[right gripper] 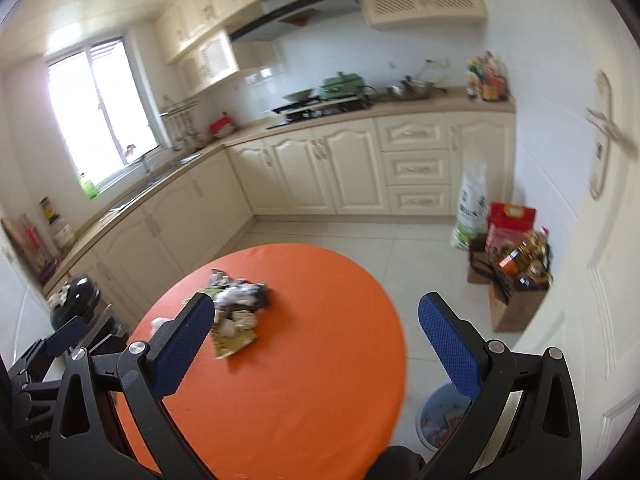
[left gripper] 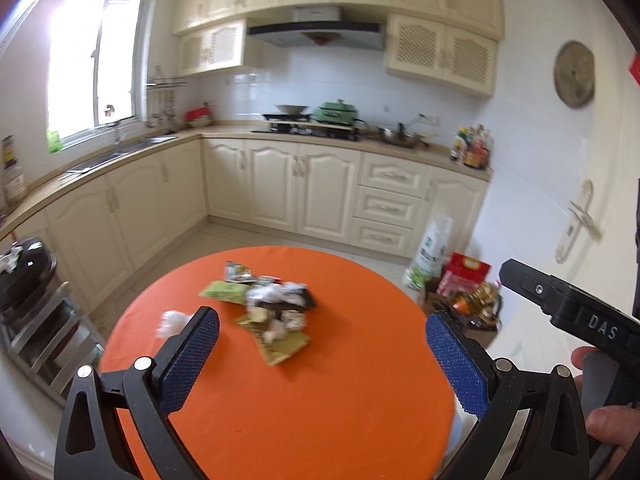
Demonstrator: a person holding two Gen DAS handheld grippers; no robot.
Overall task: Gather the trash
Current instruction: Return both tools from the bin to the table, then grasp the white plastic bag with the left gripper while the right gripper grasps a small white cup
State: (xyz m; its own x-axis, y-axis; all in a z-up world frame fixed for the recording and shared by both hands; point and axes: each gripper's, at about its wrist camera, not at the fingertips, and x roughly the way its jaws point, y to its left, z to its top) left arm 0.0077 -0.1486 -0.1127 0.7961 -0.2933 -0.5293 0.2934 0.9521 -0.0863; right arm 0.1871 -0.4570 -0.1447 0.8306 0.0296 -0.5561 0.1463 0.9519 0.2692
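A heap of trash, made of crumpled wrappers, tissue and green packets, lies on the round orange table. A single white crumpled wad sits apart at the table's left side. My left gripper hovers open over the near half of the table with nothing between its blue pads. My right gripper is open too, held above the table's right edge. A blue bin with scraps in it stands on the floor under the table's right rim.
Cream kitchen cabinets and a counter run along the back and left. A black appliance on a metal rack stands left of the table. Bags and a box of bottles sit by the white door on the right. A hand grips the other tool.
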